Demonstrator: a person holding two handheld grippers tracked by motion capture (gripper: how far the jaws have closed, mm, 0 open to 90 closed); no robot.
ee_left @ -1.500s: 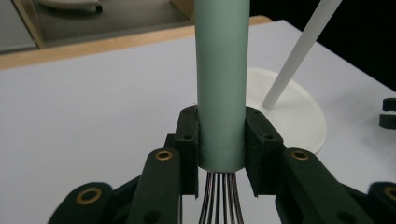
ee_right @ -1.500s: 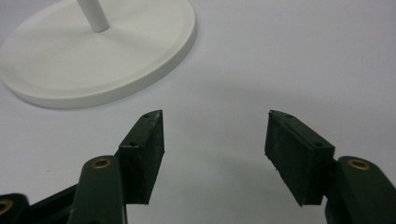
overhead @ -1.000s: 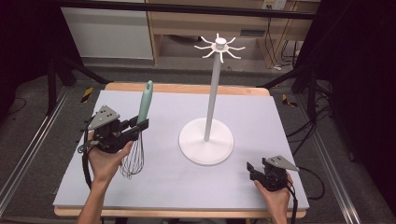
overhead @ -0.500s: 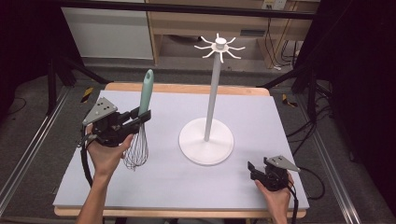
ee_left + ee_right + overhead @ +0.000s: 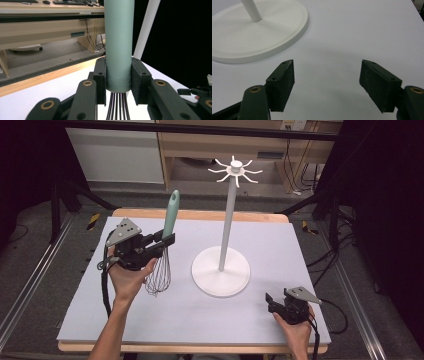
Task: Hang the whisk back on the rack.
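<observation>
White table (image 5: 300, 245): one whisk (image 5: 162, 255), one stand (image 5: 222, 270), two tongs

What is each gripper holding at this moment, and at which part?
The left gripper holds the whisk at the lower end of its green handle, just above the wires. The right gripper holds nothing; its jaws are opening.

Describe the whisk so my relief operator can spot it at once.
Find the tall white stand mid-table; look to its left. There the left gripper holds the whisk upright, wires down. Its pale green handle sets it apart.
</observation>
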